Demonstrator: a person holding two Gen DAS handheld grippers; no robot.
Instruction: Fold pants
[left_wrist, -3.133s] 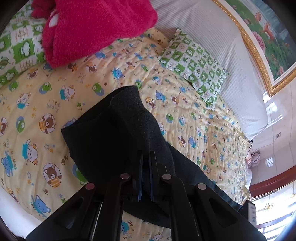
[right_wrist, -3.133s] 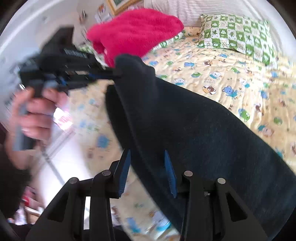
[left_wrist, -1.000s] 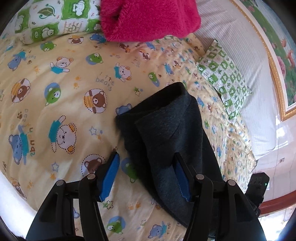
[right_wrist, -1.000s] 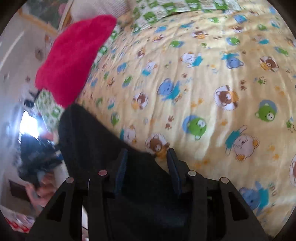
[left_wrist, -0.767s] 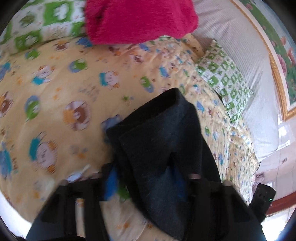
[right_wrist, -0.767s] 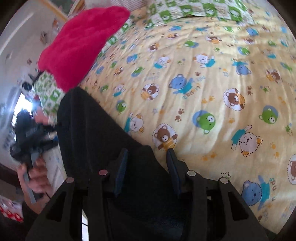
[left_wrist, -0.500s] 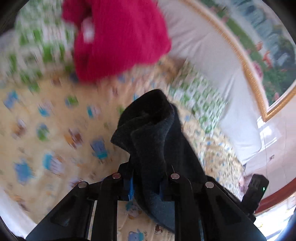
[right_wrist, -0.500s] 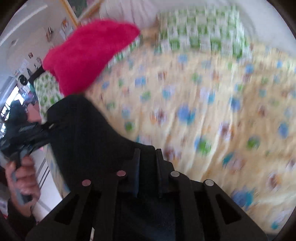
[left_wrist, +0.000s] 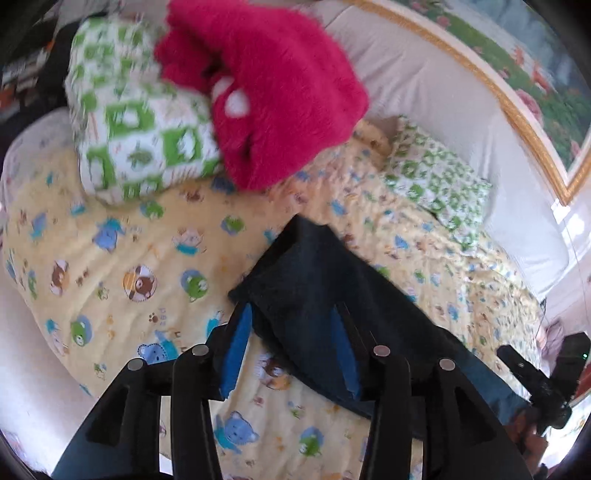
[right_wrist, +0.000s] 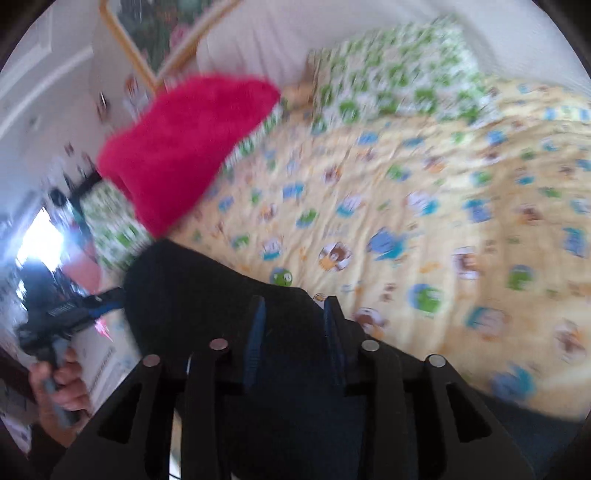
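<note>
The dark folded pants (left_wrist: 314, 280) lie on the yellow bear-print bedspread (left_wrist: 110, 277), one corner pointing toward the pillows. My left gripper (left_wrist: 290, 347) hovers over the near end. Its jaws are opening, with the cloth between the blue pads and a gap at the left pad (left_wrist: 234, 347). In the right wrist view the pants (right_wrist: 192, 295) fill the lower left. My right gripper (right_wrist: 293, 339) is over them, its jaws also opening with dark cloth between the pads. The left gripper (right_wrist: 66, 317), held by a hand (right_wrist: 62, 384), sits at the pants' far corner.
A red plush blanket (left_wrist: 266, 92) rests on a green-checked pillow (left_wrist: 140, 129) at the head of the bed. A second checked pillow (left_wrist: 436, 184) leans on the white headboard (left_wrist: 424, 85) under a gold-framed picture (left_wrist: 517, 74). The bed's edge runs along the left.
A second ago both grippers stood apart over the flat pants. They then shut on the cloth and rose with it. Now both pairs of pads have parted again.
</note>
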